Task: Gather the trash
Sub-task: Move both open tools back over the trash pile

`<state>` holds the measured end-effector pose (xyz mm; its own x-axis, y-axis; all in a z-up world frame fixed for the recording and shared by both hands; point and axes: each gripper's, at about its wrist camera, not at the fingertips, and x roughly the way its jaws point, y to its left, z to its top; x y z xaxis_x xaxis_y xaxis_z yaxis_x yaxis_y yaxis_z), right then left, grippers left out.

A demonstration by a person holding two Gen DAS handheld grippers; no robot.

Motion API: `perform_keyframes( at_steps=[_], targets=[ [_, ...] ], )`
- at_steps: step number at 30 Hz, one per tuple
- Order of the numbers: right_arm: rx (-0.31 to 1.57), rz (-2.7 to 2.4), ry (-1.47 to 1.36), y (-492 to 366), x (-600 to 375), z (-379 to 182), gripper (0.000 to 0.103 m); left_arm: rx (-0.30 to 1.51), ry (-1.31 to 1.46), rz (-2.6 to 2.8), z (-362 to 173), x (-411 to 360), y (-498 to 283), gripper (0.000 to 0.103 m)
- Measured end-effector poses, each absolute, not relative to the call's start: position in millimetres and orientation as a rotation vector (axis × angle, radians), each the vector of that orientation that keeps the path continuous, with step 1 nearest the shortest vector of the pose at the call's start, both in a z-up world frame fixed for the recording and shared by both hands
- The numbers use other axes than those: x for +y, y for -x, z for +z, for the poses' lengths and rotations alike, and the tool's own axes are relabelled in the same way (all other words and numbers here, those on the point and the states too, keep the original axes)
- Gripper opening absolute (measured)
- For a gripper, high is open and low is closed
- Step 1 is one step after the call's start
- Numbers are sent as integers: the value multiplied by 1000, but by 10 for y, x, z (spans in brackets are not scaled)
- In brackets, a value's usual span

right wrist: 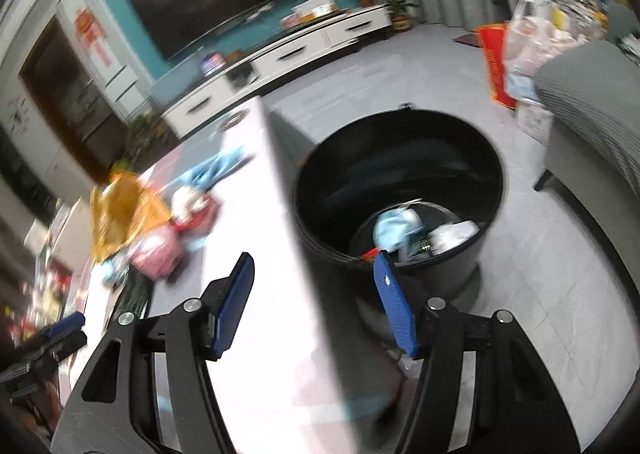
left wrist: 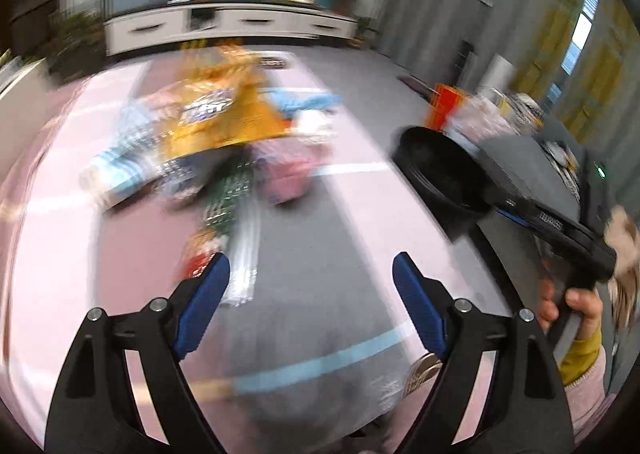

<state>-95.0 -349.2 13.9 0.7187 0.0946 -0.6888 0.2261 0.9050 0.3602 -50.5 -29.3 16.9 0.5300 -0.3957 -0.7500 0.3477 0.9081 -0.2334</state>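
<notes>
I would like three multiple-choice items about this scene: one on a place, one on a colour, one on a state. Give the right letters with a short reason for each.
1. Where does the round black plastic bin stand?
A. on the table
B. on the floor beside the table
C. on the grey sofa

2. What colour are the finger pads of the left gripper?
A. blue
B. red
C. white

3. What is the state of the right gripper?
A. shut on a wrapper
B. shut on nothing
C. open and holding nothing

Answers:
1 B: the bin rests on the grey tiled floor, next to the edge of the pink and white table.
2 A: both pads show blue in the left wrist view.
3 C: its jaws stand wide apart with nothing between them.
</notes>
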Motion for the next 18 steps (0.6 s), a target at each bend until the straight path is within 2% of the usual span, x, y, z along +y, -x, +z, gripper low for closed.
perform_keyframes(
  at_steps=[7, 18],
  targets=[
    [830, 85, -350, 771, -2832, 163, 63, 927, 165, -254, 33, 523, 659, 84],
    [872, 168, -233, 485, -2215, 162, 64, 897, 199, -369, -57, 436, 485, 84]
  ],
)
